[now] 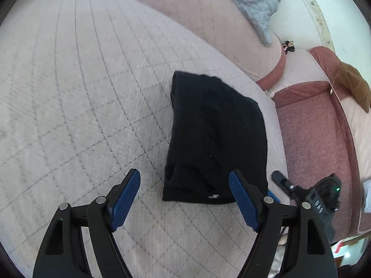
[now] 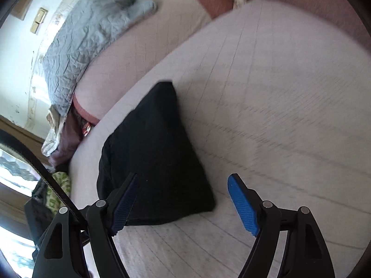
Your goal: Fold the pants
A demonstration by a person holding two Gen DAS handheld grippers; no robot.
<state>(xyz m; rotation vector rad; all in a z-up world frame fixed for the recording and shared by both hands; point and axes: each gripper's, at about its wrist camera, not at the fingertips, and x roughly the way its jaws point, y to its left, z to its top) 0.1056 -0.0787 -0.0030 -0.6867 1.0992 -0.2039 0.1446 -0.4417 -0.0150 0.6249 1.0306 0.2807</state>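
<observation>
The black pants (image 1: pixel 215 139) lie folded into a compact rectangle on the pale quilted bed cover (image 1: pixel 81 92). In the left wrist view my left gripper (image 1: pixel 185 180) is open and empty, just in front of the pants' near edge. My right gripper shows at the right of that view (image 1: pixel 308 197), beside the pants. In the right wrist view the pants (image 2: pixel 155 153) lie ahead and to the left, and my right gripper (image 2: pixel 183 185) is open and empty, its left finger (image 2: pixel 125 199) over the pants' near corner.
A grey quilted blanket (image 1: pixel 257 4) lies on the pink cushions at the back; it also shows in the right wrist view (image 2: pixel 88 41). A brown cloth (image 1: pixel 357 85) hangs on the red sofa arm at right. Clutter lies beyond the bed's left edge (image 2: pixel 58 185).
</observation>
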